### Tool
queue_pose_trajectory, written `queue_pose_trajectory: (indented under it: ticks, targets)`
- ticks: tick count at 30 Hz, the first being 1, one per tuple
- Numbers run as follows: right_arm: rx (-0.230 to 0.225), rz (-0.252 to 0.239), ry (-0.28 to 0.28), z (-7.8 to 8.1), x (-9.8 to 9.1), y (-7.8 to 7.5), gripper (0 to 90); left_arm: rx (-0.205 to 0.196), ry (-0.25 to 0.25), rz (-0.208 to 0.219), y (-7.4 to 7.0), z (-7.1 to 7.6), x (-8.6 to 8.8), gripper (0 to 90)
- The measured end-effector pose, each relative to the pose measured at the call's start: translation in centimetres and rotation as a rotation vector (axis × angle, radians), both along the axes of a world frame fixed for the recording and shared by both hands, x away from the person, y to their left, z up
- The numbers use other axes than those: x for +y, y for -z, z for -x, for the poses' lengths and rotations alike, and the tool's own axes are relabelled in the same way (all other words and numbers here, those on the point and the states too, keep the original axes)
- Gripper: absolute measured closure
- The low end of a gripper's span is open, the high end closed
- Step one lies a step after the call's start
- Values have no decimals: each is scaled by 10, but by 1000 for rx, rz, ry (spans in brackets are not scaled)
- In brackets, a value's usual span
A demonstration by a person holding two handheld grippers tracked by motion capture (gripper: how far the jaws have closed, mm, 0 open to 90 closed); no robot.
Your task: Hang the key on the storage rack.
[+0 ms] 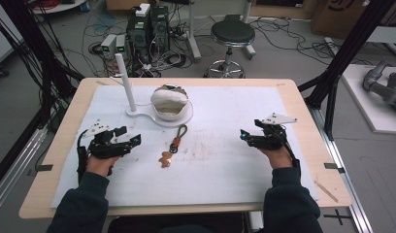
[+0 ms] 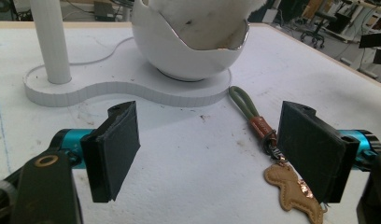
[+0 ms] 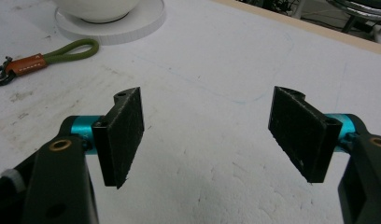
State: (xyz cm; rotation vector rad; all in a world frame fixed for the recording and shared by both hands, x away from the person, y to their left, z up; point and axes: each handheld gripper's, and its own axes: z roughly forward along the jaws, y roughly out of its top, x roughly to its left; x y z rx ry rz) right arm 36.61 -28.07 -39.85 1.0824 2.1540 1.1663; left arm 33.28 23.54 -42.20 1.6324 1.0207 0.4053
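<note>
A keychain (image 1: 173, 146) lies in the middle of the white mat (image 1: 225, 165), with a green cord loop, a brown leather tab and a tan animal-shaped charm. Behind it a white egg-shaped bowl (image 1: 170, 103) rests on a flat white stand (image 1: 142, 114) that carries an upright pole (image 1: 124, 80). My left gripper (image 1: 129, 136) is open just left of the keychain. In the left gripper view the charm (image 2: 291, 193) lies by the right jaw of that gripper (image 2: 209, 140). My right gripper (image 1: 245, 138) is open over bare mat. Its own view shows this gripper (image 3: 207, 126) empty, the keychain (image 3: 48, 58) far left.
The wooden table (image 1: 303, 121) ends close behind the stand. Beyond it on the floor stand a black stool (image 1: 231, 36), computer boxes (image 1: 147, 29) and tangled cables. A grey robot arm (image 1: 385, 85) lies on a platform to the right.
</note>
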Motion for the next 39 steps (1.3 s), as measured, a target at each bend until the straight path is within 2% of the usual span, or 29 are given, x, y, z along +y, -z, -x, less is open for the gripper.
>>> queue_pose_trajectory:
  ticks: [4,7,11,13,16,21,23,25,27,32,35,37,38,39]
  targets:
    - [8,-3,5,2,-1,1,272,3,12,4,0,0,-7,214]
    - [-5,-2,7,3,-4,2,273,5,25,1,0,0,-16,218]
    - [-8,13,8,6,-7,3,273,-5,25,-12,0,-1,-31,217]
    - [-6,8,14,7,-9,4,273,1,40,-32,0,-2,-40,212]
    - [-1,4,17,7,-10,5,273,21,58,-72,2,-6,-57,212]
    - [-6,8,14,5,-10,5,273,97,95,-97,11,-21,-91,332]
    - [-6,9,11,5,-10,6,273,126,100,-129,12,-28,-105,343]
    - [-5,12,7,5,-9,6,273,139,95,-155,13,-34,-116,353]
    - [-4,14,5,4,-9,6,273,146,86,-173,16,-38,-123,356]
    - [2,16,1,5,-8,7,273,202,72,-274,29,-44,-135,367]
    - [5,14,1,4,-9,7,274,193,66,-325,29,-43,-140,370]
    - [4,16,1,5,-8,7,275,162,60,-403,28,-41,-144,404]
    - [3,15,2,5,-8,7,275,152,59,-422,28,-40,-145,443]
    - [2,17,1,5,-8,7,275,154,66,-420,28,-40,-145,472]
